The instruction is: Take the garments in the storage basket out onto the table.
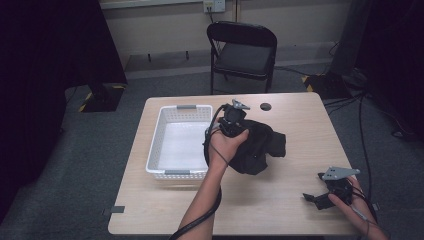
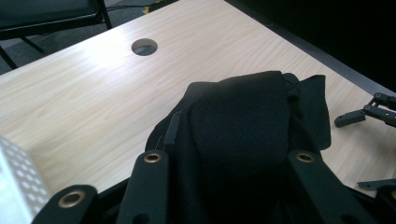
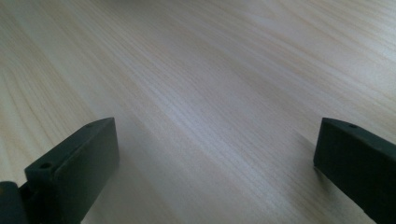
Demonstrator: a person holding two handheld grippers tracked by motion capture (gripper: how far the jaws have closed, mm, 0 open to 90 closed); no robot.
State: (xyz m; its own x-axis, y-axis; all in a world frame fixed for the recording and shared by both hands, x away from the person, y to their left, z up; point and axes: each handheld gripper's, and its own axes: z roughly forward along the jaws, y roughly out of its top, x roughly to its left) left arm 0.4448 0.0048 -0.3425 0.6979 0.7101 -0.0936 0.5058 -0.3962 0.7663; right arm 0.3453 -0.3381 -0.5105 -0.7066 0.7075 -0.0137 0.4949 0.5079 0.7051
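Black garment [image 1: 257, 145] bunched, clamped in left gripper [image 1: 234, 121] jaws, just right of white basket [image 1: 159, 131]; basket lies leftward; right gripper [image 1: 327, 196] splayed, empty, well apart

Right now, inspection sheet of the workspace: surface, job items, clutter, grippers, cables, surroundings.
Surface: light wood table, round cable hole near its far edge.
Job's things: black garment bunched on the table, right of the white perforated basket; basket looks empty.
Clutter: nothing seen.
Grippers: left gripper shut on the garment, cloth bulging between its jaws; right gripper open, jaws wide apart over bare wood, at the table's near right corner.
Cables: black cable trails along the left forearm; more cables on the floor at right.
Surroundings: black folding chair behind the table, grey carpet, wall socket.
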